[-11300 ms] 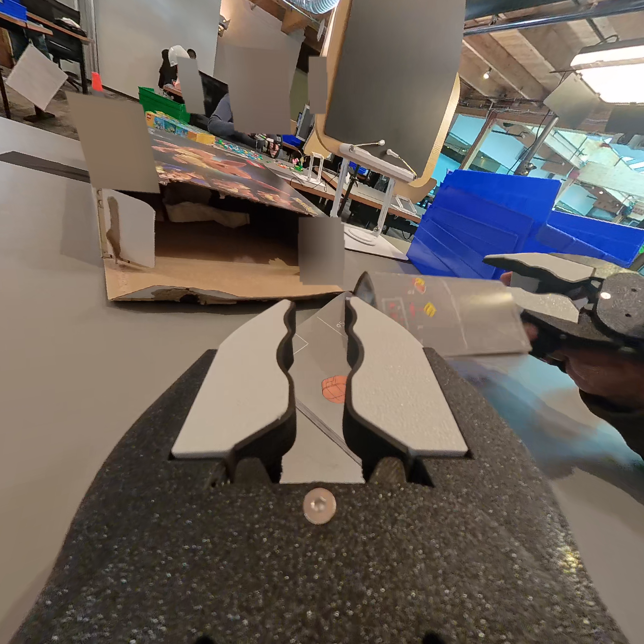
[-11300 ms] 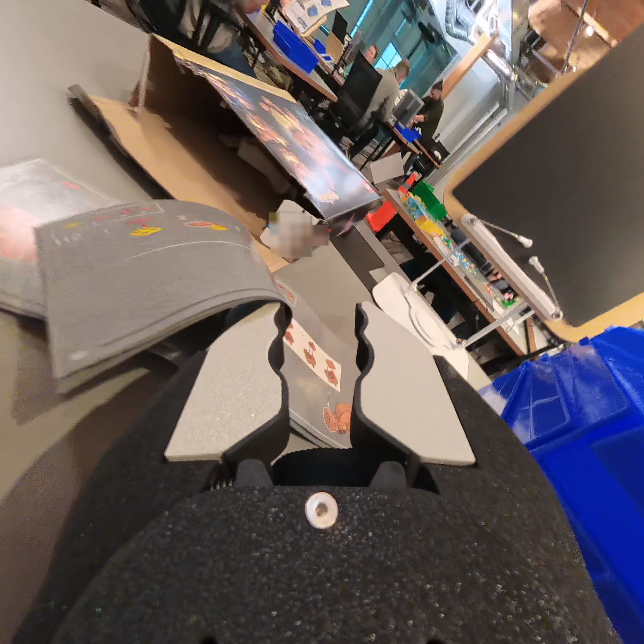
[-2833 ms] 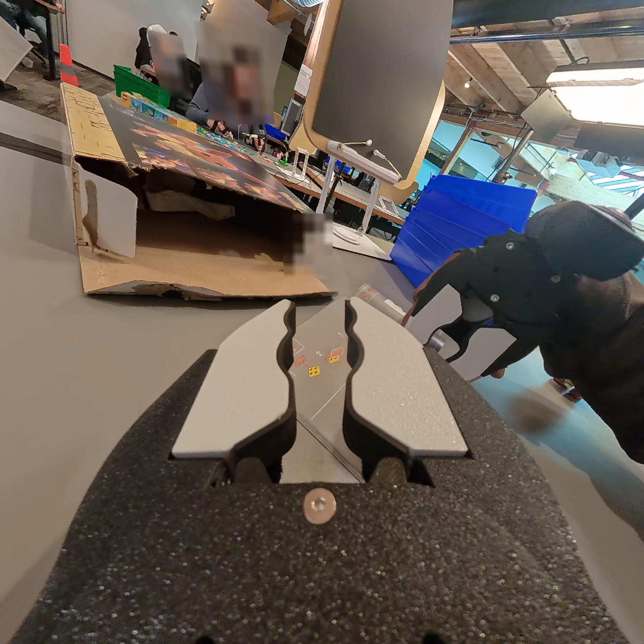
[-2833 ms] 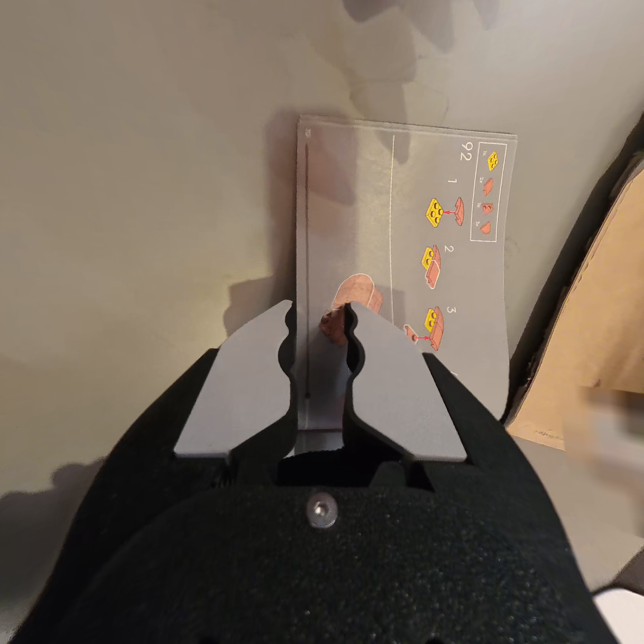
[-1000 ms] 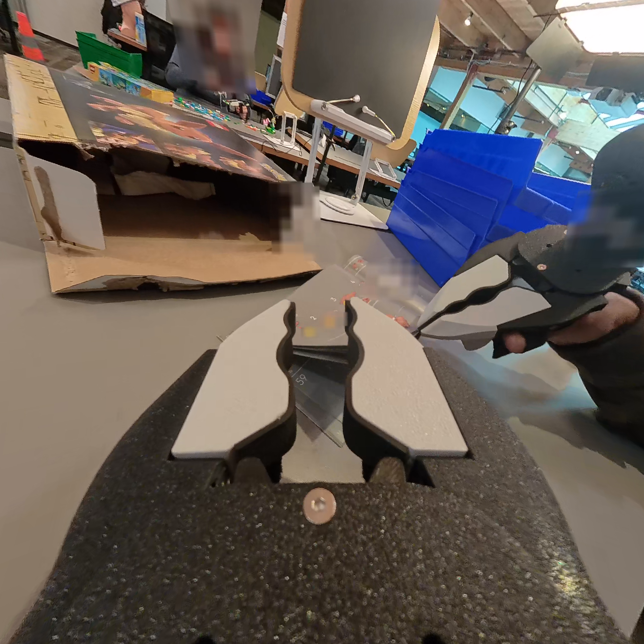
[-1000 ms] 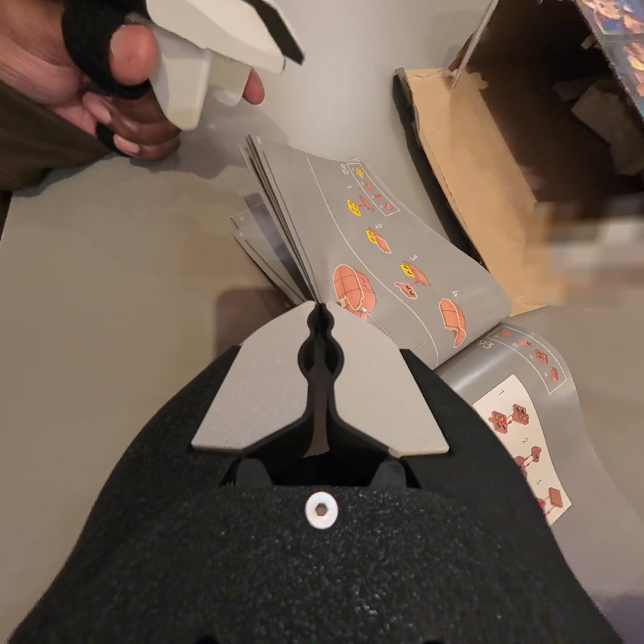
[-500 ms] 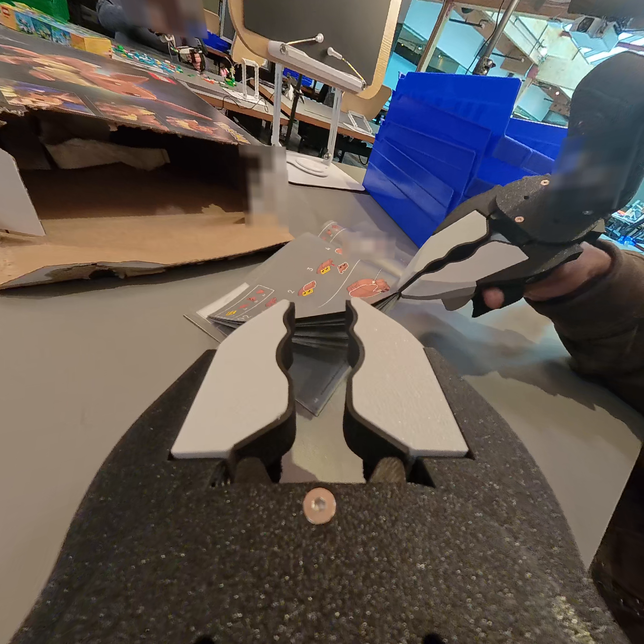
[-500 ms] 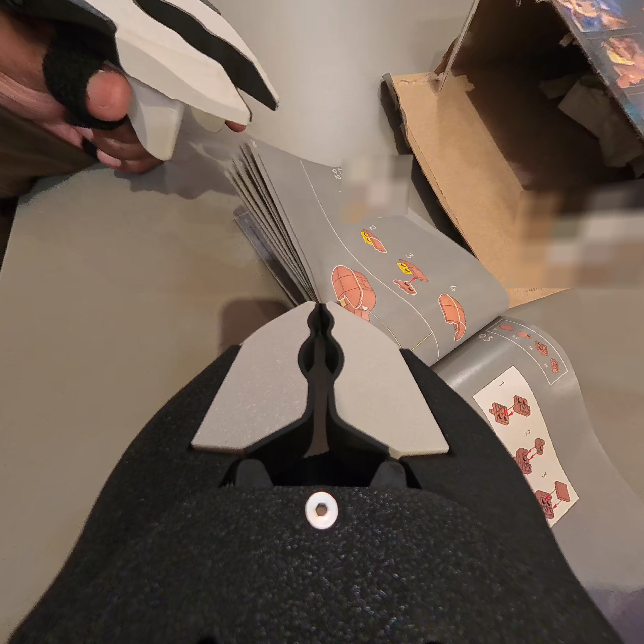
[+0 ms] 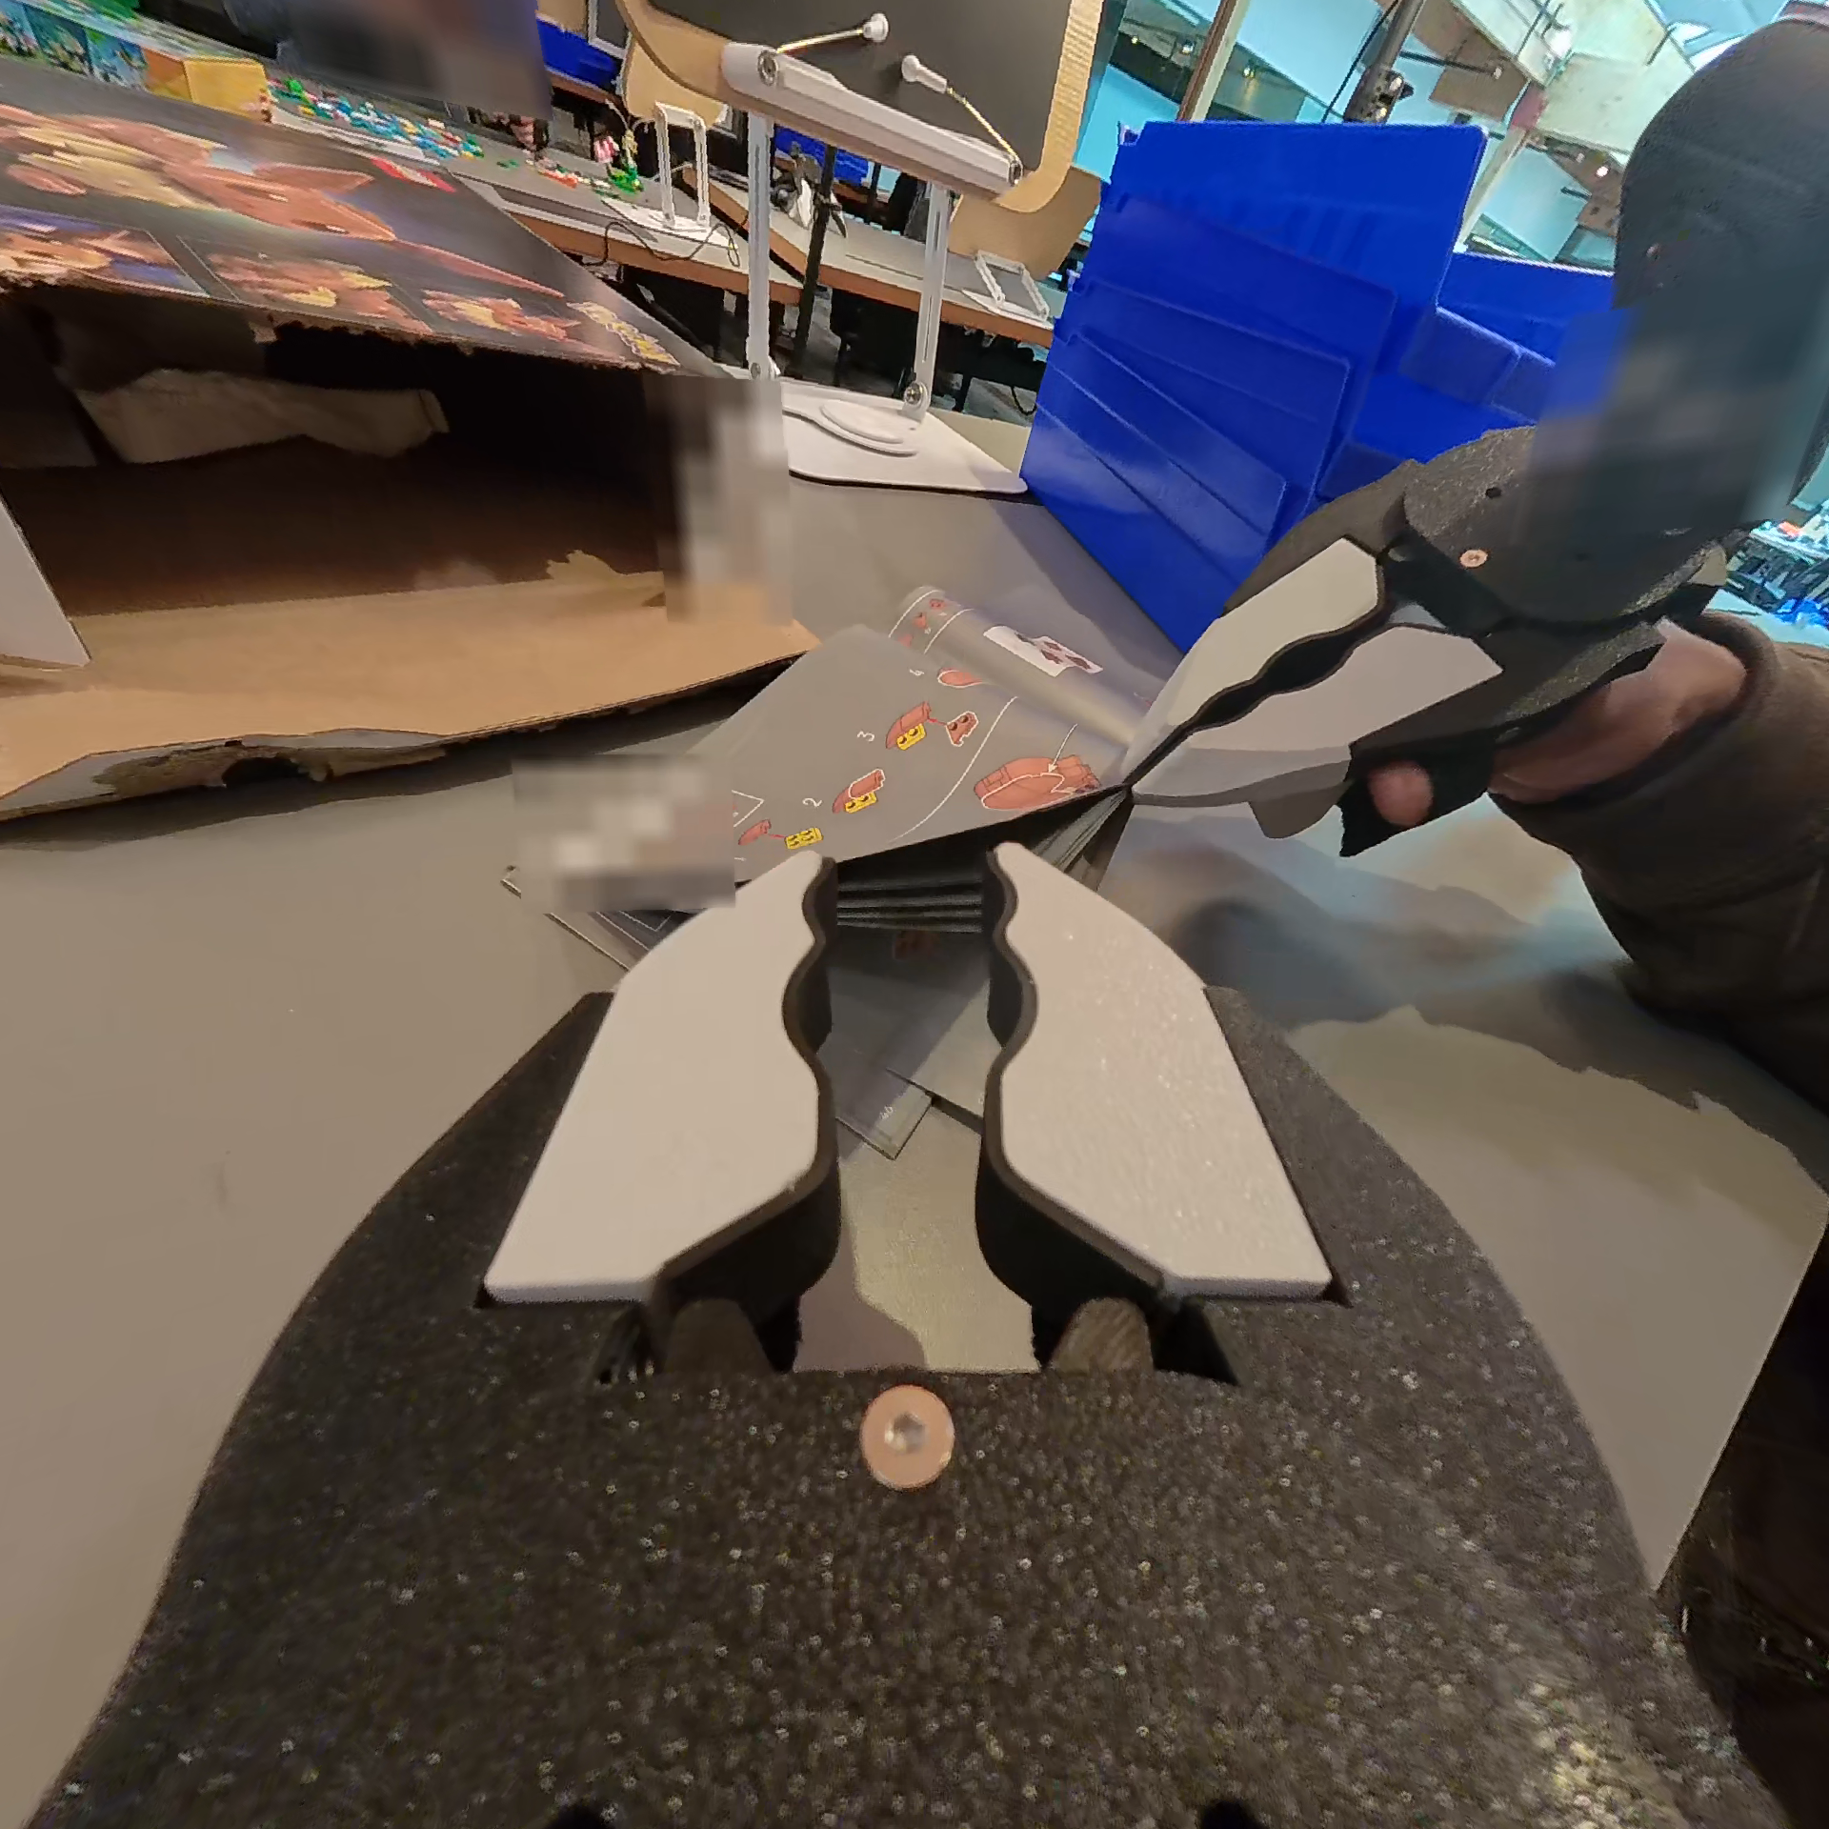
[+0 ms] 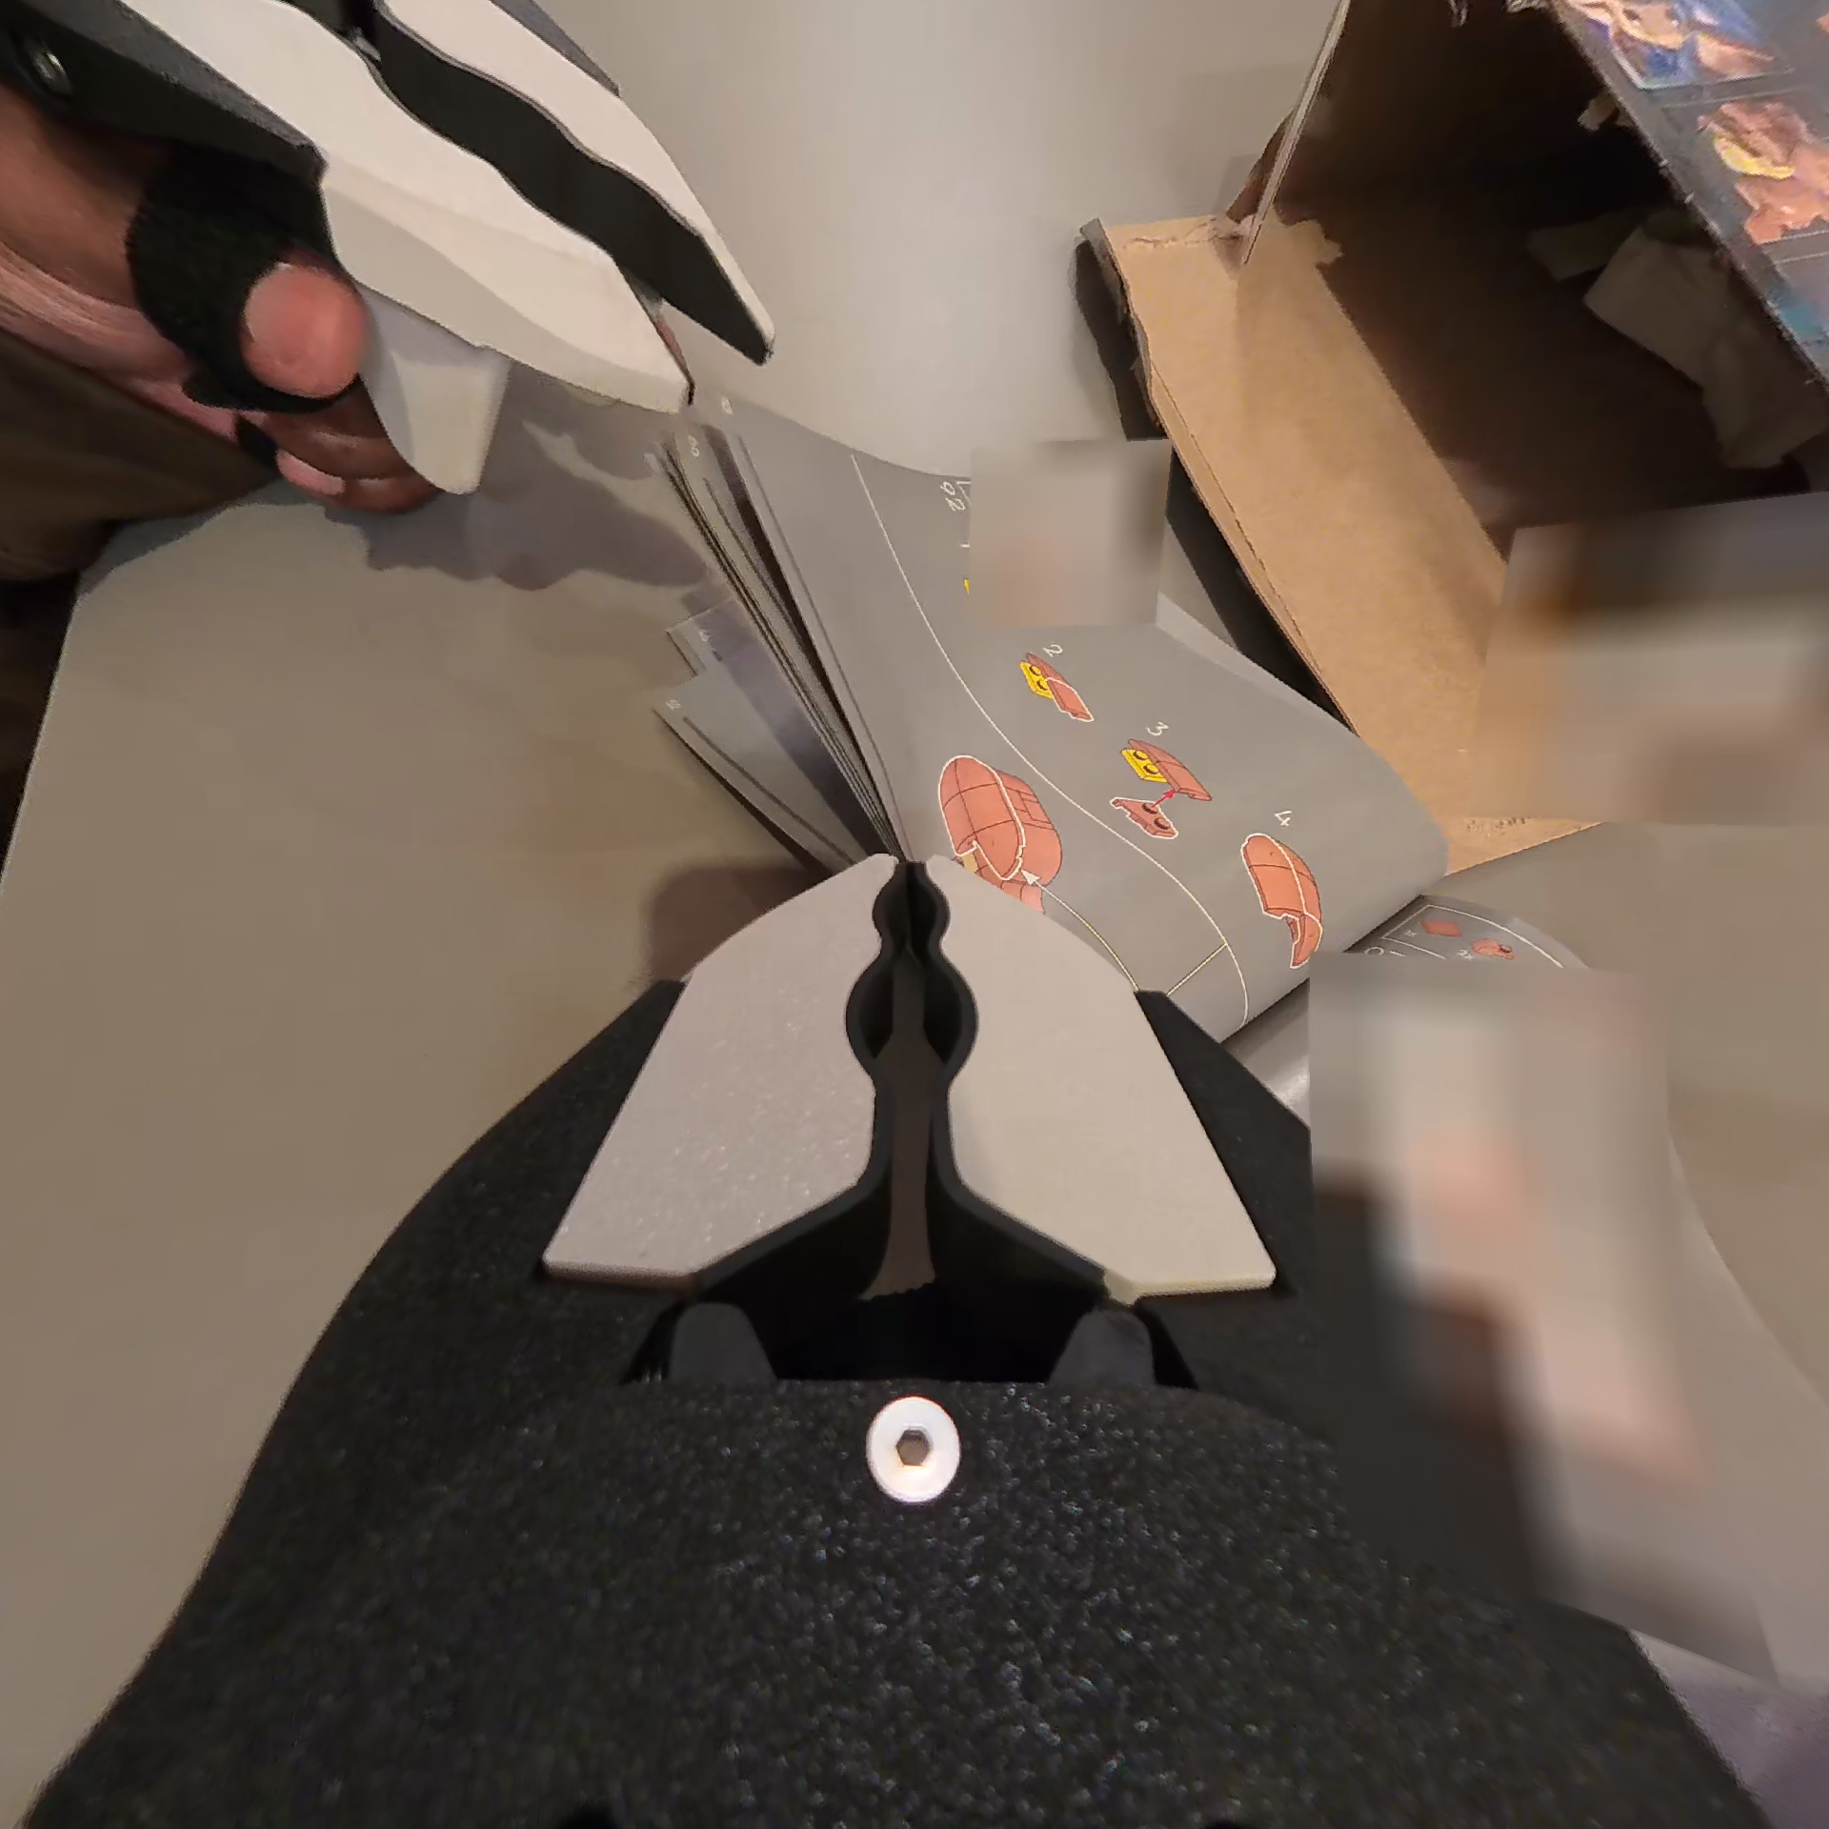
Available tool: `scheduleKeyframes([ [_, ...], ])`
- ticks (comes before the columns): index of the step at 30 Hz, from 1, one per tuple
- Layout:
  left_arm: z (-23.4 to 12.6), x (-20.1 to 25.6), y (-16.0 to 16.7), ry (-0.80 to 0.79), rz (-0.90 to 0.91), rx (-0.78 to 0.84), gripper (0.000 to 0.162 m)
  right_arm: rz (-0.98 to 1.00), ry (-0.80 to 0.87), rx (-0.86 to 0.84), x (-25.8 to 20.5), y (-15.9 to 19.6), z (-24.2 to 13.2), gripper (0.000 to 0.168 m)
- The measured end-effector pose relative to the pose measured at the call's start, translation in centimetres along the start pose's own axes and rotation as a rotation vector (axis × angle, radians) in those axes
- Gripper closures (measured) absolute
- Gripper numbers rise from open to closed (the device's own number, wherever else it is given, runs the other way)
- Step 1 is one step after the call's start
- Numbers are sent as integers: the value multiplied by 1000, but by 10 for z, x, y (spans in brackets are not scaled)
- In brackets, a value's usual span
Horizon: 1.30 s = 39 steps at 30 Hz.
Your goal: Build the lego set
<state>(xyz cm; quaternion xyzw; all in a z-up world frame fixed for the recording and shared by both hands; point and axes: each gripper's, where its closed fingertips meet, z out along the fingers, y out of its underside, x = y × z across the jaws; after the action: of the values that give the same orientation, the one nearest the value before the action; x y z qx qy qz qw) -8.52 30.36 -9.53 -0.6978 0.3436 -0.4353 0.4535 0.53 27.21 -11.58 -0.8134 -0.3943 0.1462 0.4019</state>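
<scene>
Right claw (image 10: 915, 871) pinches booklet (image 10: 1138, 782) pages; left claw (image 9: 909, 861) gapes, holding nothing

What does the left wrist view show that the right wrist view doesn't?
Only the left wrist view shows the blue bins, a white stand and background tables. Only the right wrist view shows the person's left hand gripping the open left tool. Both show the instruction booklet, the right tool shut on its pages, the cardboard box and the grey table.
</scene>
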Motion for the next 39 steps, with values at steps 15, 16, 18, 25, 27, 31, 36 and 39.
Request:
scheduleKeyframes([
  [15,1,1,1,4,4,-10,134,7,-7,9,0,0,-1,168],
  [16,1,1,2,3,7,-14,134,3,-7,7,0,0,-1,168],
  [18,2,2,3,-1,17,-26,135,-7,-7,3,-1,1,0,168],
  [25,7,6,10,-11,75,-79,134,-34,-12,-6,-4,3,1,168],
  [27,8,7,11,-14,81,-83,134,-43,-14,-11,-4,4,1,168],
  [31,7,6,10,-24,89,-79,134,-72,-15,-37,-7,8,3,168],
  [36,7,7,9,-34,124,-72,134,-101,-14,-58,-8,12,4,168],
  [39,7,6,11,-61,193,-88,135,-122,-16,-74,-10,14,5,168],
])
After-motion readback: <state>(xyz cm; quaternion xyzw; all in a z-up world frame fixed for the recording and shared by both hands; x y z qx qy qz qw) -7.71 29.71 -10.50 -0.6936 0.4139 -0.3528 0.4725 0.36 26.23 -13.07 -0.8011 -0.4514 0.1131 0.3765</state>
